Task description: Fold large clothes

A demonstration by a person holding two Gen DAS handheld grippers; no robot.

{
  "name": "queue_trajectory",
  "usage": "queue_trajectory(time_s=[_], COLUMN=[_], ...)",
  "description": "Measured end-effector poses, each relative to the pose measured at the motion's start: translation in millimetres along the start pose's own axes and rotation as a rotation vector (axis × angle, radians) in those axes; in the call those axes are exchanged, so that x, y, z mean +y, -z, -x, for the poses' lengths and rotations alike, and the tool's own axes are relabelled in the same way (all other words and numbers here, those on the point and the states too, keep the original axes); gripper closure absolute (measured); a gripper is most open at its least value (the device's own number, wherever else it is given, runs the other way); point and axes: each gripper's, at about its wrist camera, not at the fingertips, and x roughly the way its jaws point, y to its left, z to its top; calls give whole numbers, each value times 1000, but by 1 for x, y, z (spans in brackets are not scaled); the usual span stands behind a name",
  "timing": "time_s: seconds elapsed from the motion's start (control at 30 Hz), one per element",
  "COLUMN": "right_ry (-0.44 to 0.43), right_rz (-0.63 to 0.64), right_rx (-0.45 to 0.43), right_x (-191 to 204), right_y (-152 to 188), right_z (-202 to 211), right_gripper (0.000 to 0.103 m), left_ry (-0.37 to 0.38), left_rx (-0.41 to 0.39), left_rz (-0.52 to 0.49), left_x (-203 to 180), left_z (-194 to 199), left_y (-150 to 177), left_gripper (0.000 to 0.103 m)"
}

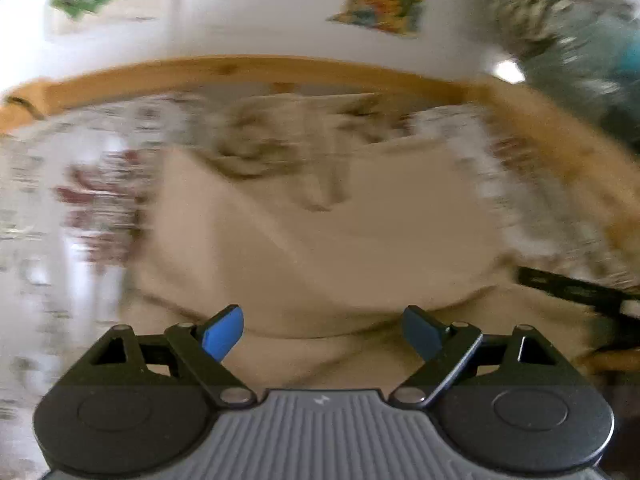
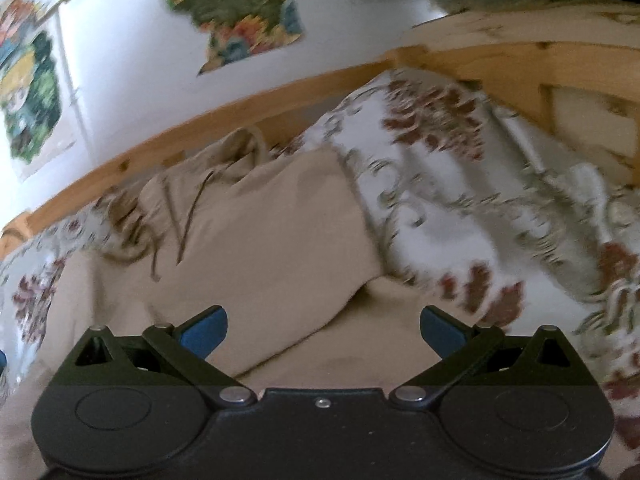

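Your left tongs [image 1: 323, 330] stand wide apart with nothing between the blue pads, hovering over the beige garment [image 1: 320, 240]. Your right tongs [image 2: 323, 332] gape too, gripping nothing, above a folded edge of that garment [image 2: 272, 232], which lies on the floral bedspread [image 2: 460, 200] inside the wooden bed frame [image 2: 500, 56].
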Motion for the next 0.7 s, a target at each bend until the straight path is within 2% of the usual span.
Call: queue_trajectory(time_s=[0.07, 0.13, 0.23, 0.27, 0.37, 0.43, 0.5, 0.53, 0.57, 0.6, 0.63, 0.7], right_ry=[-38, -122, -301, -354, -366, -337, -285, -268, -258, -258, -254, -210], right_rz=[20, 13, -21, 11, 166, 253, 308, 325, 342, 365, 379, 451], right_rx=[44, 98, 182, 201, 206, 227, 263, 259, 252, 235, 208, 138], right_x=[8, 14, 19, 25, 50, 64, 76, 80, 84, 87, 89, 93], right_y=[6, 10, 5, 3, 10, 24, 37, 41, 43, 43, 42, 37], right_z=[-6, -8, -5, -2, 0, -8, -21, -23, -26, -26, -24, -19], right_gripper=[1, 2, 2, 1, 1, 8, 36, 44, 61, 72, 75, 90], left_ry=[-104, -180, -241, -253, -273, -285, -284, -278, -276, -281, -292, -311], left_rx=[10, 32, 42, 42, 29, 35, 52, 58, 62, 63, 67, 82], left_rz=[-23, -36, -11, 8, 63, 82, 113, 133, 148, 159, 167, 174], left_x=[15, 30, 52, 59, 76, 83, 88, 91, 92, 93, 94, 94], left_z=[-3, -11, -23, -29, -44, -57, -70, -74, -78, -80, -83, -86], left_y=[0, 0, -3, -5, -11, -20, -28, -31, -33, -33, -33, -33], left_gripper=[13, 13, 11, 11, 11, 20, 27, 29, 29, 29, 29, 30])
